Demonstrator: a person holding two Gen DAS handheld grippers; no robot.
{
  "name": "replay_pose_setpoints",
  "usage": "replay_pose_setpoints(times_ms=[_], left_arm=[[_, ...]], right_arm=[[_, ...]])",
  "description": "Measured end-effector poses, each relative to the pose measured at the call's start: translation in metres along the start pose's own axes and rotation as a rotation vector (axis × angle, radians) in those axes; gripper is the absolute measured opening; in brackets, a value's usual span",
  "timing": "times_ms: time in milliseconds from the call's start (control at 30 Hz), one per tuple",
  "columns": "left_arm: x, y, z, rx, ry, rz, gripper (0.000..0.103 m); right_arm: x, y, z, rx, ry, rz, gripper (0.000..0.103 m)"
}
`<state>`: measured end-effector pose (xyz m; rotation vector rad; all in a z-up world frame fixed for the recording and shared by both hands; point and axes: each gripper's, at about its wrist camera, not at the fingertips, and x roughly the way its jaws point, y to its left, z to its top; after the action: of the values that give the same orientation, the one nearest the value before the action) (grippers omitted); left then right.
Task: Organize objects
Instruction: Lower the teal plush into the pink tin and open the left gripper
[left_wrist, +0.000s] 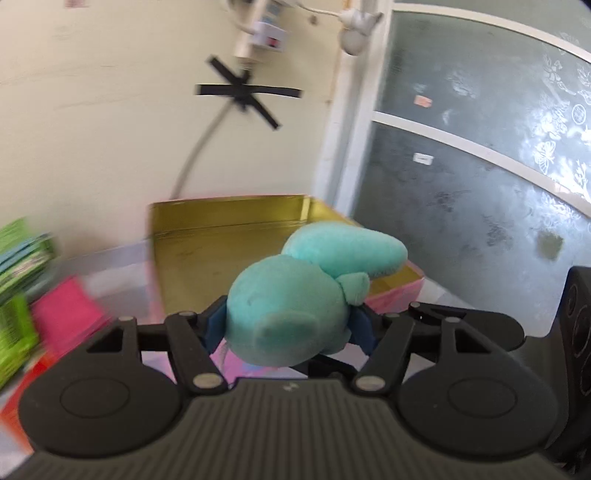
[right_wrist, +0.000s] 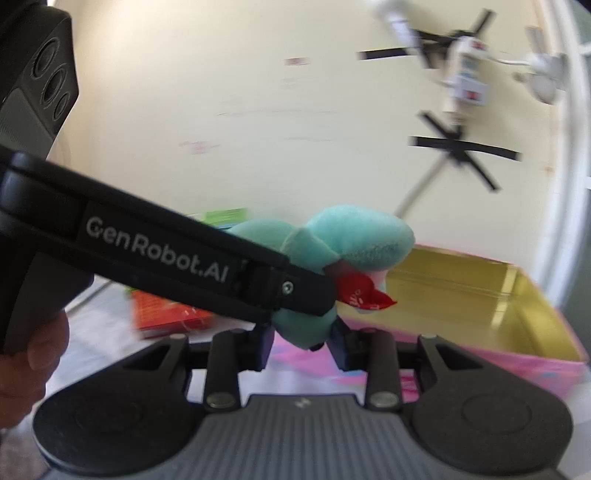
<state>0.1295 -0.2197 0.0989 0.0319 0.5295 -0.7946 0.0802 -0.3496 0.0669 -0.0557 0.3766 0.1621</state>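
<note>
A teal plush toy (left_wrist: 295, 310) sits squeezed between the blue pads of my left gripper (left_wrist: 288, 326), held up in front of an open pink tin (left_wrist: 207, 251) with a gold inside. In the right wrist view the left gripper's finger (right_wrist: 184, 254) reaches in from the left and ends at the plush toy (right_wrist: 354, 236), which carries a red tag (right_wrist: 364, 293). My right gripper (right_wrist: 301, 343) is shut on the toy's lower end. The tin (right_wrist: 480, 295) lies behind and to the right, and nothing shows inside it.
Green packets (left_wrist: 18, 258) and a pink item (left_wrist: 66, 314) lie left of the tin, and a red-orange box (right_wrist: 162, 310) farther left. A cream wall with black tape crosses (left_wrist: 240, 92) and a cable stands behind. A frosted glass door (left_wrist: 480, 166) is at the right. A hand (right_wrist: 33, 362) grips the left handle.
</note>
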Motion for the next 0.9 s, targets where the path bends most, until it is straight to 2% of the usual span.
replay_pose_setpoints(times_ms=[200,333,400,433,467,533,700,900], left_arm=[[0.089,-0.023,0.033,-0.026,0.049,-0.053,0.071],[0.129,-0.024,0.041,-0.077,0.094,-0.050,0.072],[0.140,-0.021,0.042,-0.091,0.112,-0.044,0.073],[0.145,-0.022,0.042,-0.093,0.118,-0.040,0.073],[0.146,-0.022,0.040,-0.095,0.121,-0.038,0.074],[0.145,-0.025,0.038,-0.089,0.116,-0.024,0.077],[0.124,-0.022,0.035,-0.091,0.093,0.000,0.077],[0.068,-0.019,0.024,-0.072,0.002,0.056,0.078]], right_arm=[[0.029,-0.098,0.019,0.119,0.043,-0.068,0.034],[0.037,-0.120,0.012,0.137,0.076,-0.101,0.036],[0.036,-0.126,0.005,0.136,0.073,-0.110,0.040],[0.038,-0.128,0.004,0.135,0.067,-0.117,0.046],[0.040,-0.127,0.003,0.134,0.055,-0.127,0.056],[0.029,-0.123,-0.006,0.127,0.027,-0.144,0.066],[0.028,-0.121,-0.006,0.145,0.001,-0.142,0.066],[0.002,-0.114,-0.010,0.203,-0.083,-0.150,0.066]])
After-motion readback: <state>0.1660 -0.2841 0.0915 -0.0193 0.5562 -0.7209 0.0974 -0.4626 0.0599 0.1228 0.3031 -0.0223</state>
